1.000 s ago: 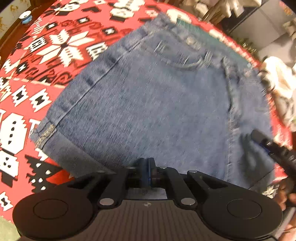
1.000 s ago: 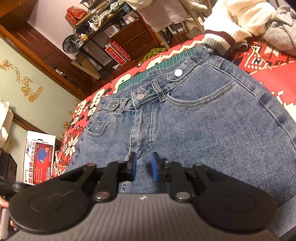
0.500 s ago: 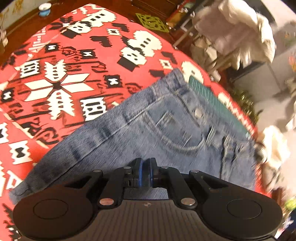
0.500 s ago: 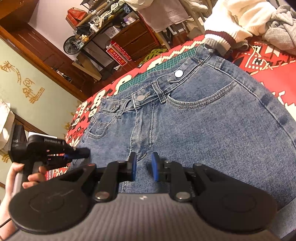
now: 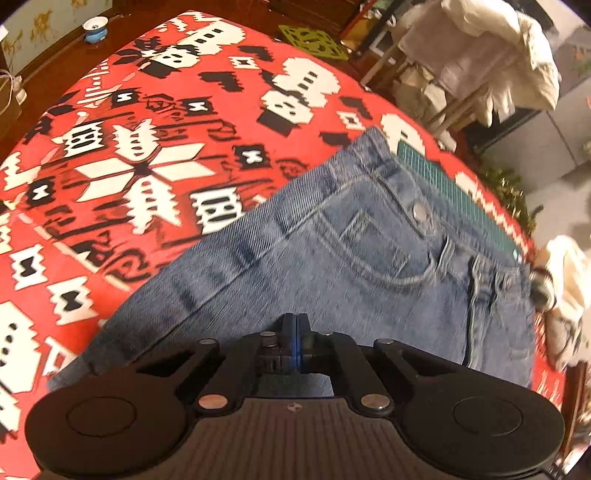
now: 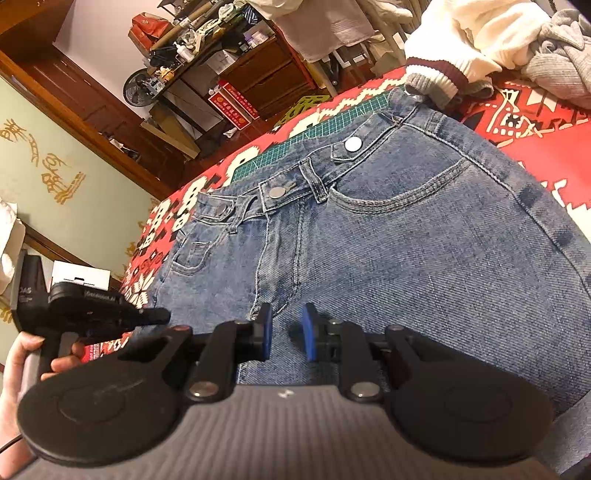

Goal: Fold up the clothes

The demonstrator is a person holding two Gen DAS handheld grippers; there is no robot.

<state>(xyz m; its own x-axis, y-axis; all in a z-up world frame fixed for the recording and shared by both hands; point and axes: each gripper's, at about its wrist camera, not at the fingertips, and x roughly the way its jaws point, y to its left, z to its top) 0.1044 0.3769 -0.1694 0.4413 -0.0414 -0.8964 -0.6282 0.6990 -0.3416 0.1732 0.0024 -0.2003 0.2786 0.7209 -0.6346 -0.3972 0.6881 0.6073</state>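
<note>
A pair of blue jeans [image 5: 332, 280] lies front side up on a red cloth [image 5: 122, 158] patterned in black and white, the waistband toward the upper right of the left wrist view and a strip of green cutting mat [image 5: 461, 192] showing just beyond it. At the upper left of that view a small blue-and-white bowl [image 5: 95, 29] stands on the wooden floor; what it holds cannot be made out. The left gripper [image 5: 296, 343], at bottom centre, hovers over the denim below the hip pocket, its blue-padded fingers pressed together with no cloth seen between them. A heap of pale garments [image 5: 565, 280] sits at the right edge beside the waistband.

In the right wrist view, a hand [image 6: 22, 354] at the lower left holds the left gripper's handle, its black nose [image 6: 153, 315] pointing at the left edge of the jeans [image 6: 406, 251]. Behind it a white box [image 6: 79, 275] stands against the wall, contents hidden. The right gripper [image 6: 286, 332], at bottom centre, sits low over the fly seam, its fingers apart with bare denim showing in the gap. Three metal buttons [image 6: 277, 192] line the waistband across the middle of the frame. At upper left a cluttered shelf [image 6: 192, 40] stands by a fan. At the upper right a cream sweater with striped cuff [image 6: 443, 70] touches the waistband corner, a grey knit [image 6: 557, 62] beside it.
</note>
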